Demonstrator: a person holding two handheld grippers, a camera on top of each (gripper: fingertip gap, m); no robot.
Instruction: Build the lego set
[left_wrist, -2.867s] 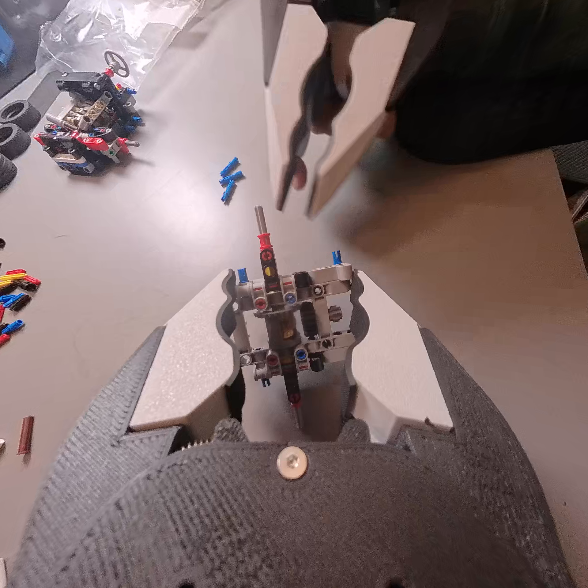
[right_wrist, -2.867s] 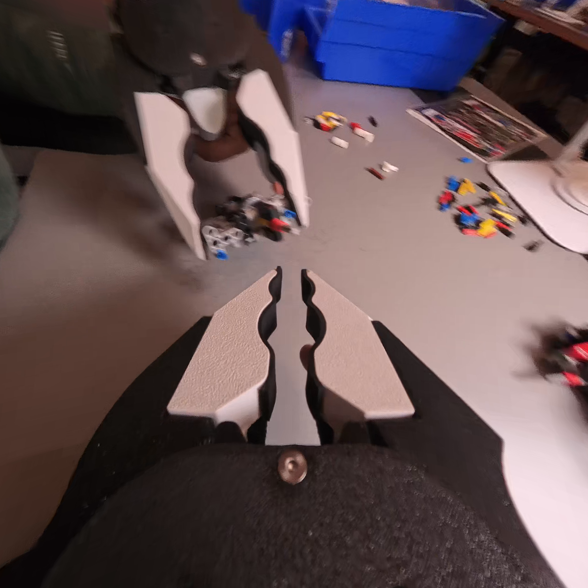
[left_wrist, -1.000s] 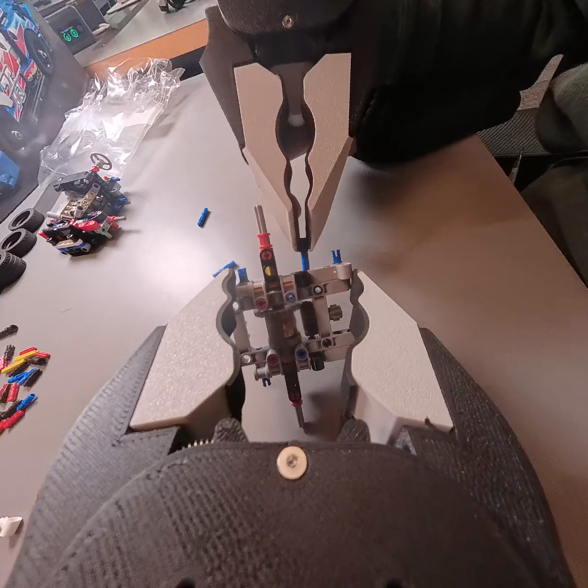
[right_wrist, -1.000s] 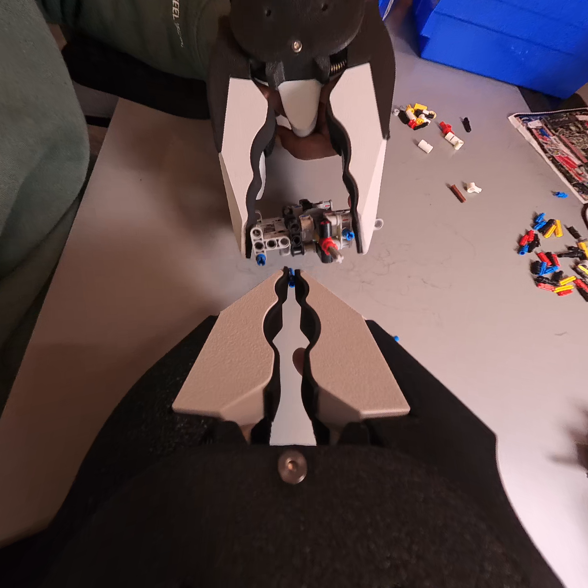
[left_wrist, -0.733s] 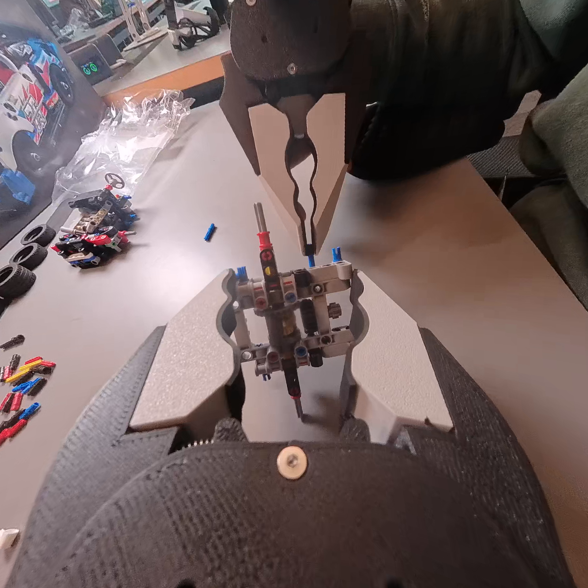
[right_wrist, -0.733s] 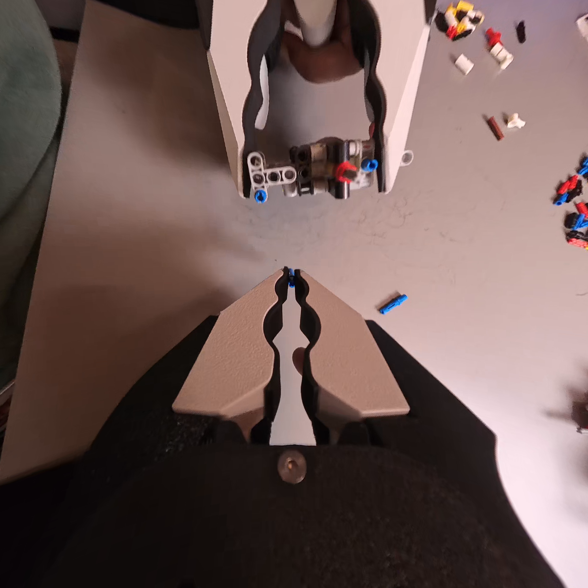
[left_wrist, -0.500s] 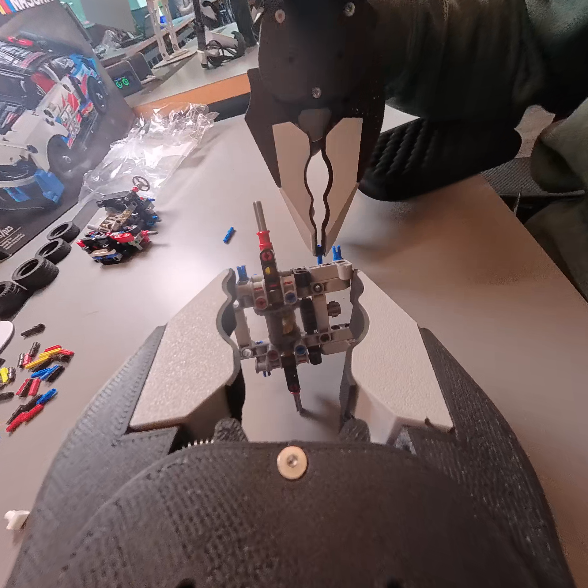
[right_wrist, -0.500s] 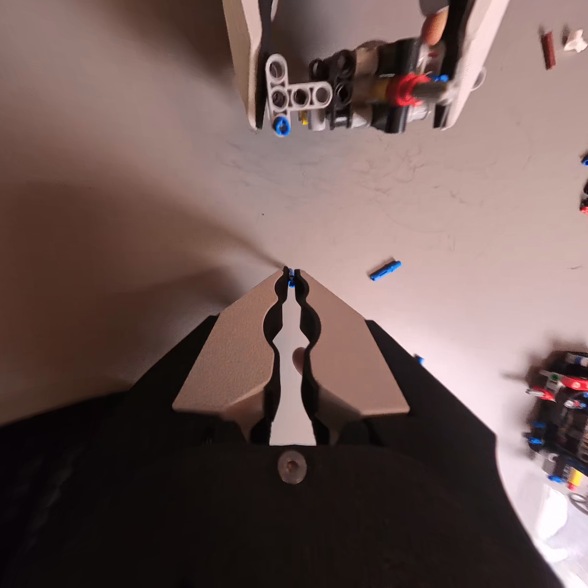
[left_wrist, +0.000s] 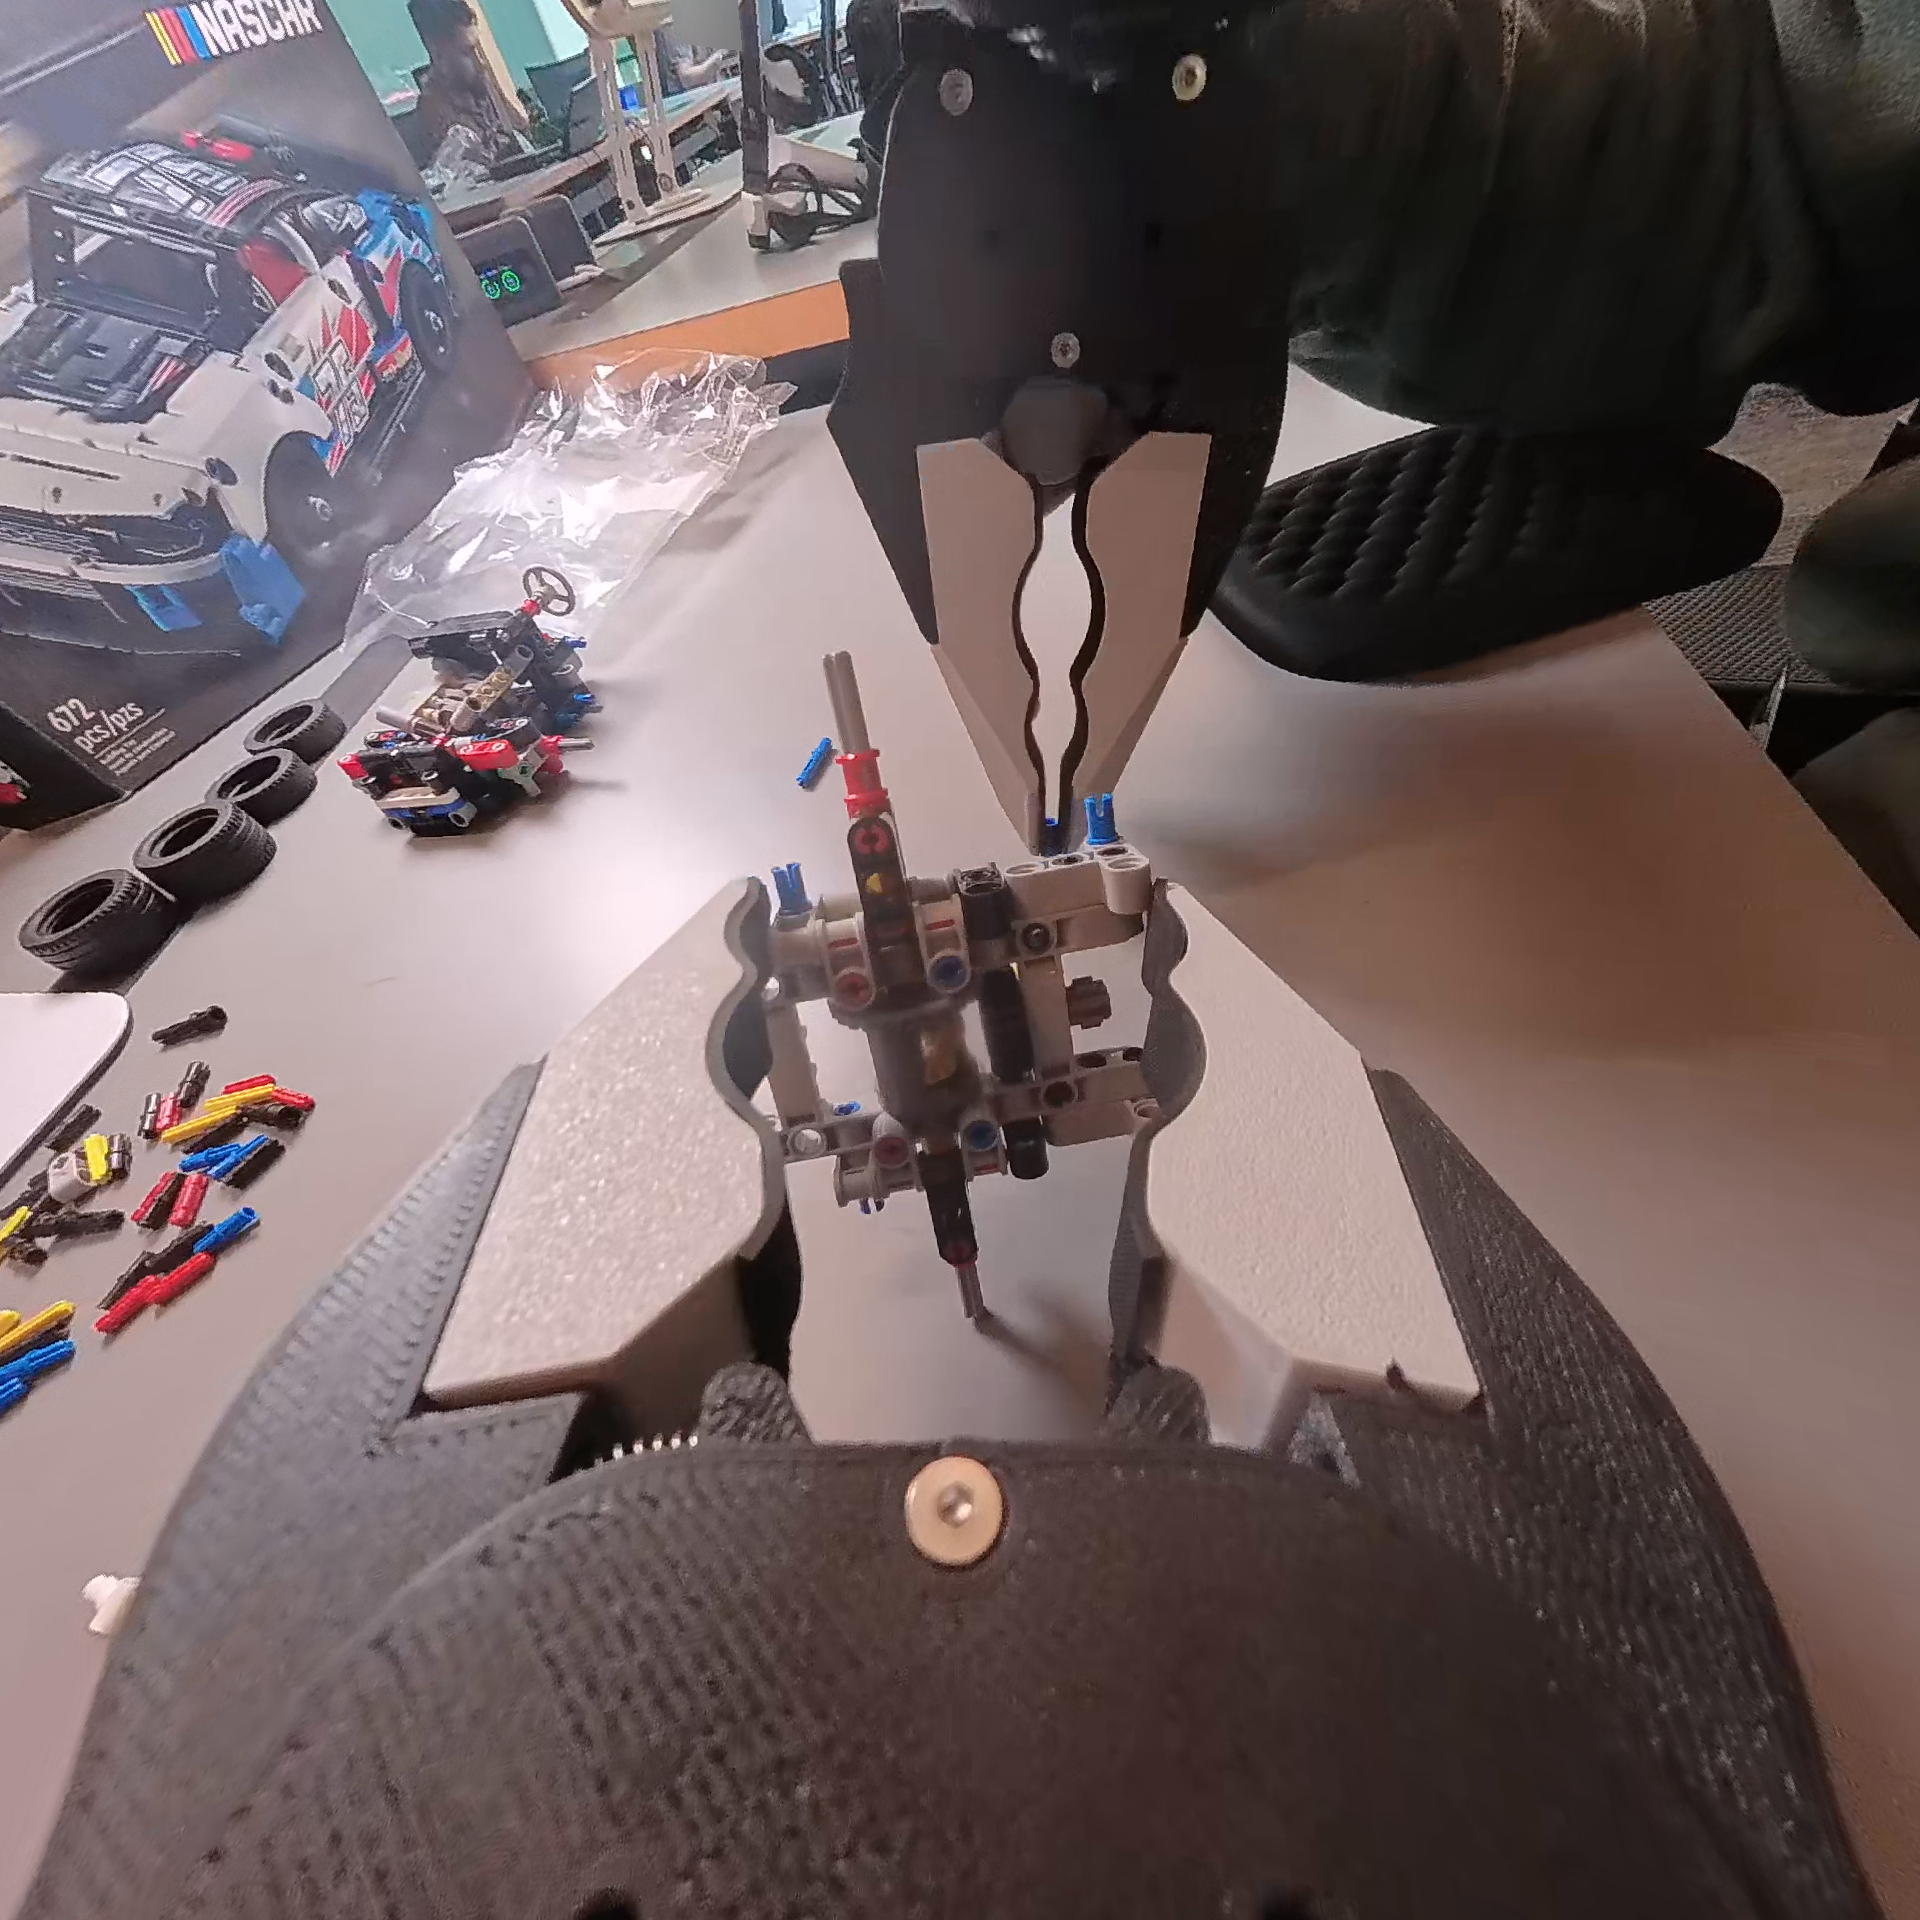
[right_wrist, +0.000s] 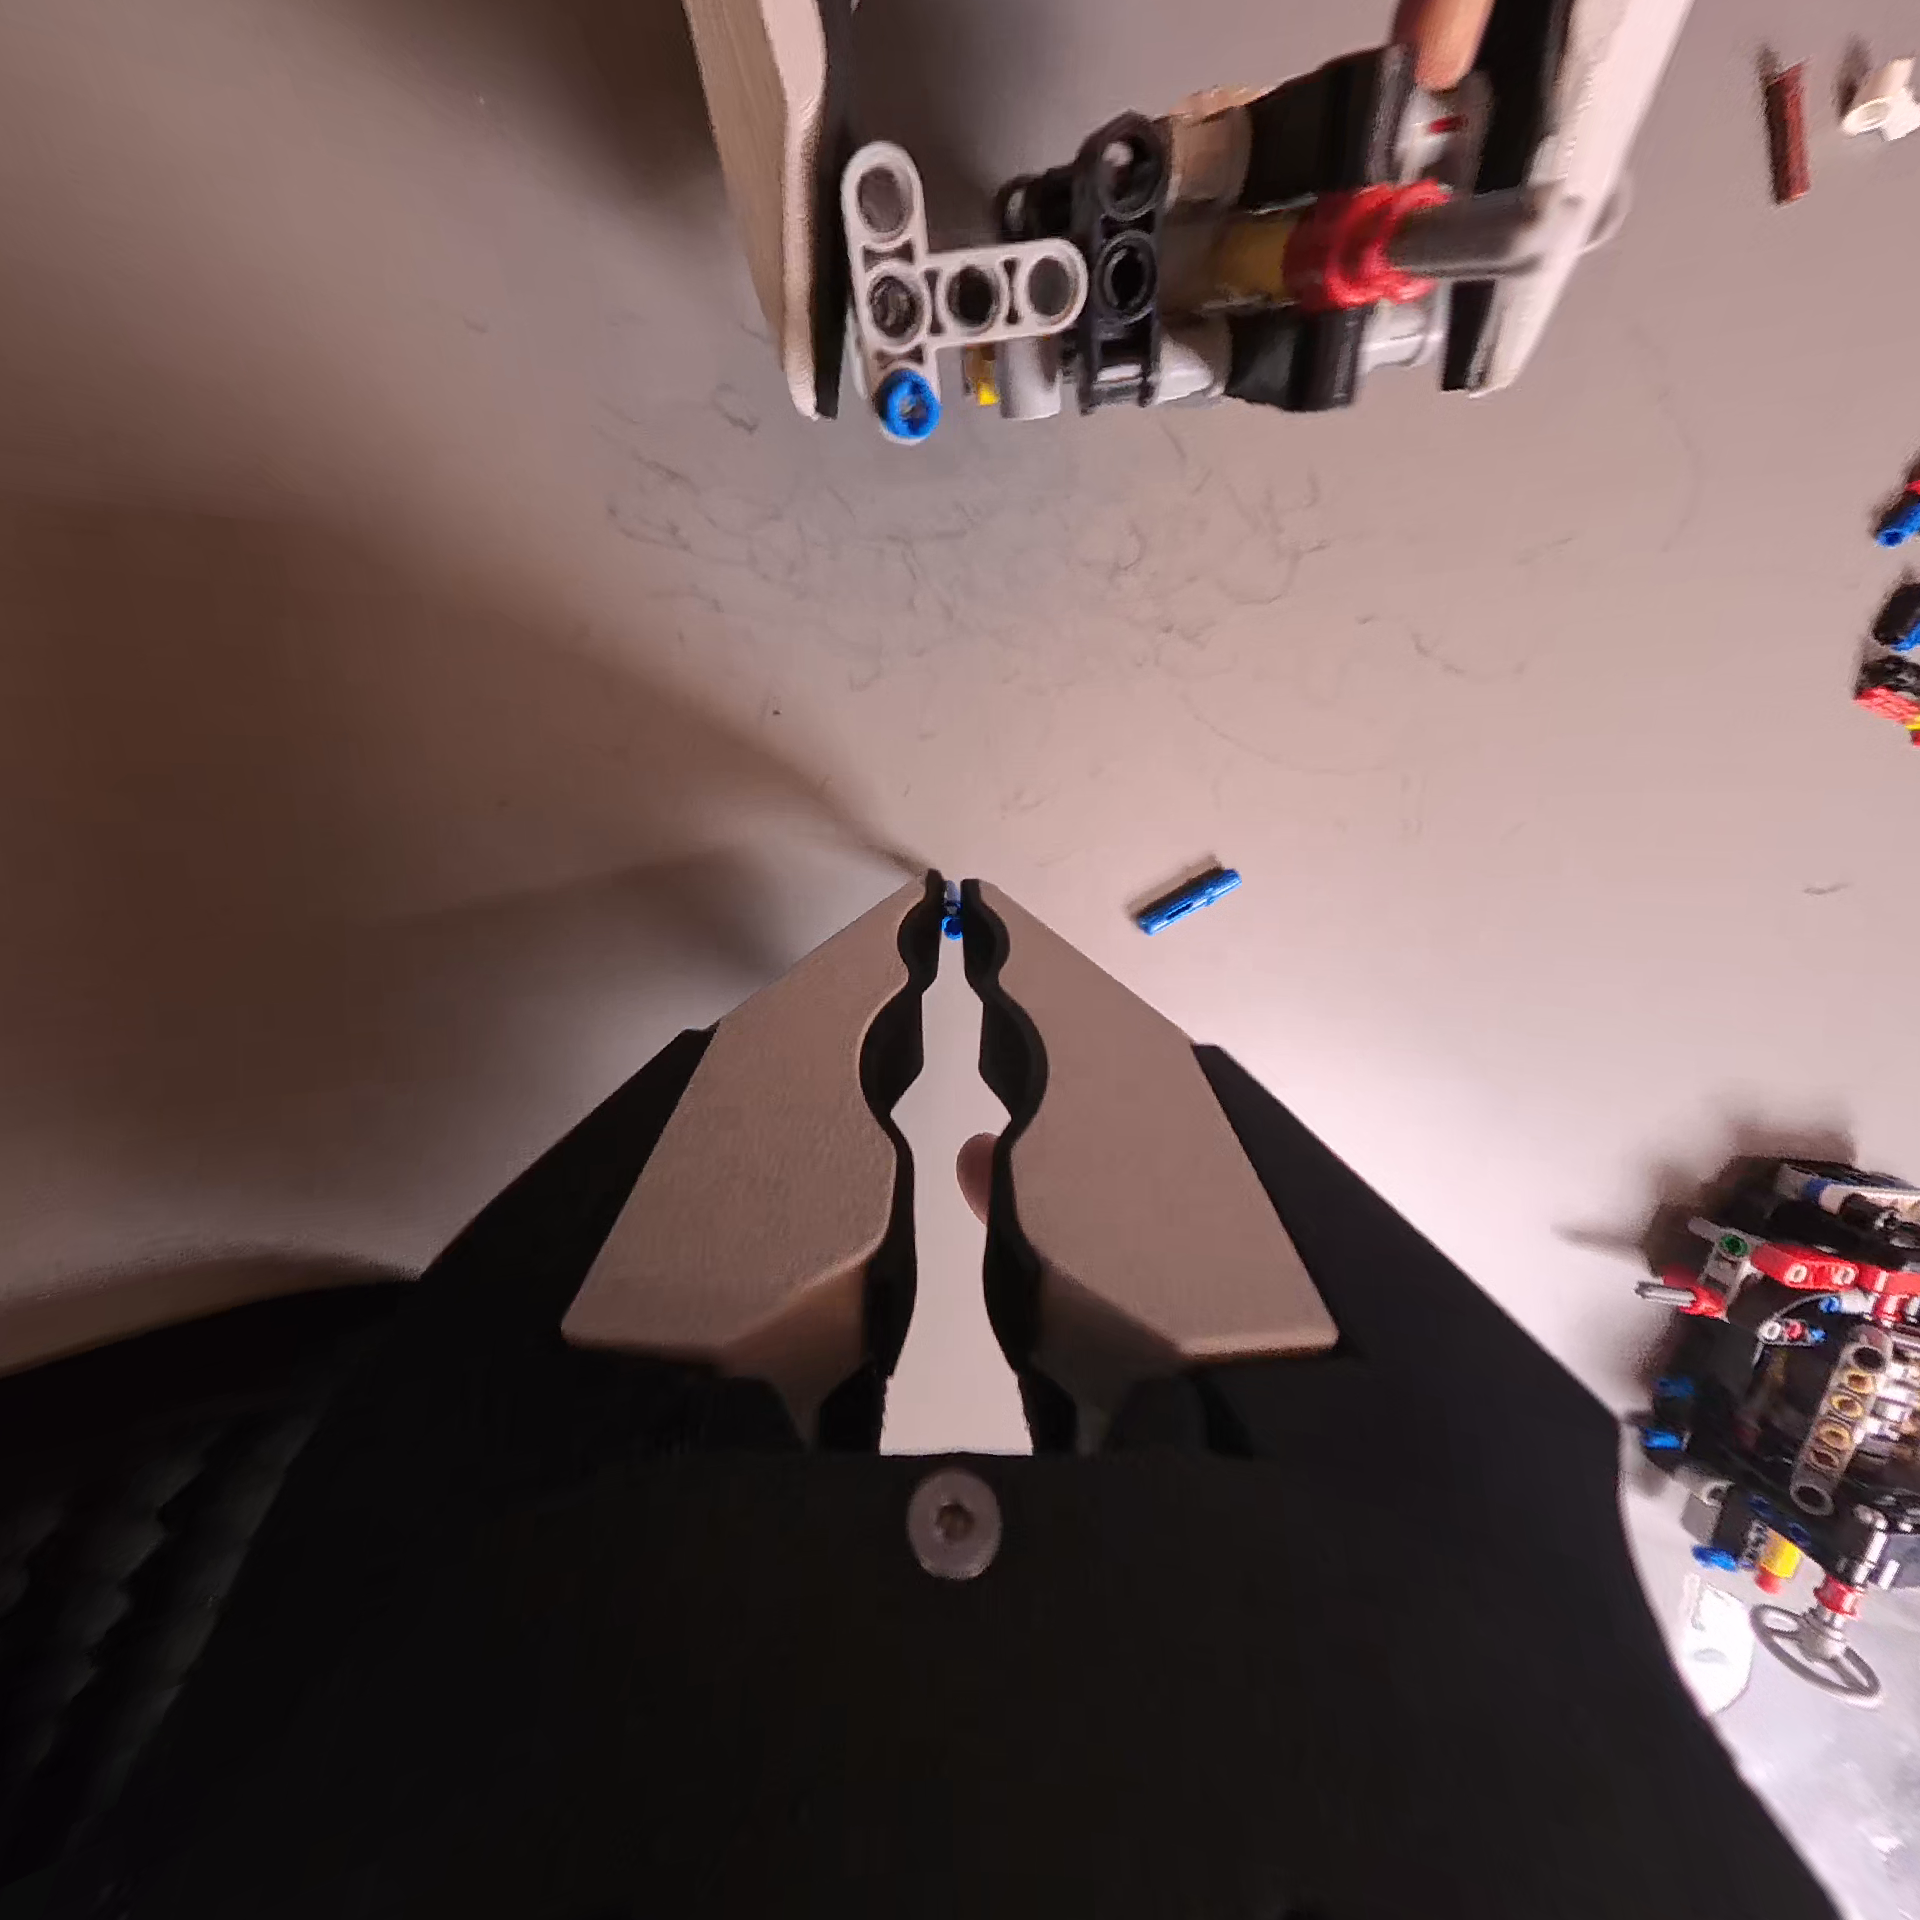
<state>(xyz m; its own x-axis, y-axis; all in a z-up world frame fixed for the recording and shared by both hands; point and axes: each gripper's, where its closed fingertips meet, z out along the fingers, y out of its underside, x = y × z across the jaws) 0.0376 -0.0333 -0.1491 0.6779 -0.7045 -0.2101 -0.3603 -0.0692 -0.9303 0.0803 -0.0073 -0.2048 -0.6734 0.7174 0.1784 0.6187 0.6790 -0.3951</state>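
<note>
My left gripper (left_wrist: 961, 997) is shut on a grey brick-built frame (left_wrist: 961, 997) with axles, gears and blue pins, held upright above the table. It also shows in the right wrist view (right_wrist: 1143, 270) at the top, still between the left fingers. My right gripper (right_wrist: 948, 899) is shut on a small blue pin (right_wrist: 950, 921), pinched at its fingertips. In the left wrist view the right gripper (left_wrist: 1055, 821) points down with the blue pin (left_wrist: 1051, 828) just above the frame's top grey beam, beside another blue pin (left_wrist: 1097, 816) standing on it.
A loose blue pin (right_wrist: 1184, 902) lies on the table. A partly built car chassis (left_wrist: 473, 743), several black tyres (left_wrist: 203, 852), a kit box (left_wrist: 208, 343), a clear bag (left_wrist: 592, 468) and scattered small pins (left_wrist: 156, 1184) lie to the left. A black chair (left_wrist: 1455, 561) stands behind the table. Left tips to right tips: about 8 cm.
My right gripper picked up a blue pin, then swung over the frame and tipped downward, bringing the pin to the frame's top beam. The left gripper tilted up with the frame still held.
</note>
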